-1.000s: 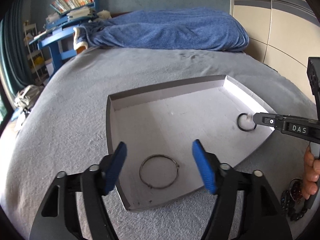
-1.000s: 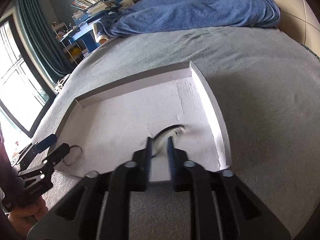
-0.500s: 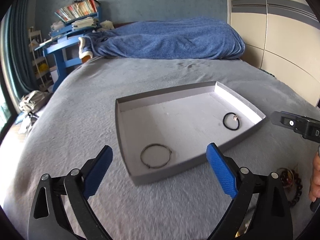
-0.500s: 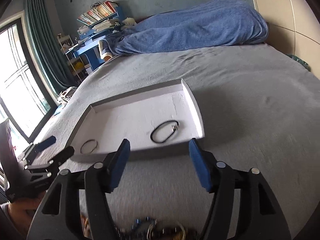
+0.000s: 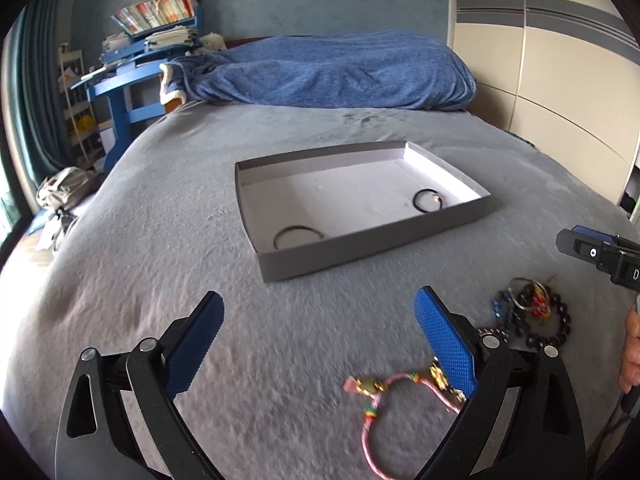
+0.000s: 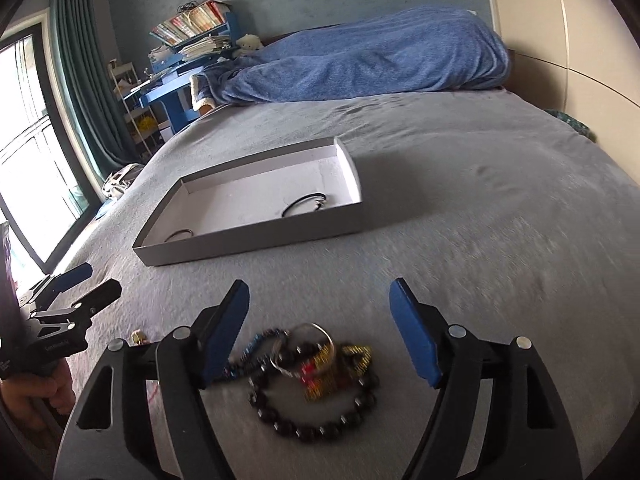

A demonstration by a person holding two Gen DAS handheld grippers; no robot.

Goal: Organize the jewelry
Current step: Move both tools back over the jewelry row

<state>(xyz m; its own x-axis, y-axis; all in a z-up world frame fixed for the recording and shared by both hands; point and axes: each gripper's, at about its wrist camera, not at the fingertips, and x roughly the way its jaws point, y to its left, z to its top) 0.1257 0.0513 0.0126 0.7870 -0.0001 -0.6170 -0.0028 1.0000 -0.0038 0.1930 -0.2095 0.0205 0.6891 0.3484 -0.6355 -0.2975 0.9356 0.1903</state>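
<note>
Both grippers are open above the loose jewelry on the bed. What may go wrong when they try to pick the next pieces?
1. The dark bead bracelet, a metal ring and a red-gold charm lie tangled, so the right gripper may lift several together.
2. The pink cord bracelet partly lies under the left gripper finger; it may snag.
3. The soft grey blanket may get pinched.

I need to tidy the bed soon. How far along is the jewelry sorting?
Done: two pieces lie in the tray, a thin ring and a black cord bracelet. In hand: nothing; the left gripper and right gripper are both open and empty. Left: the pink bracelet and the bead pile, both on the bedspread outside the tray.
</note>
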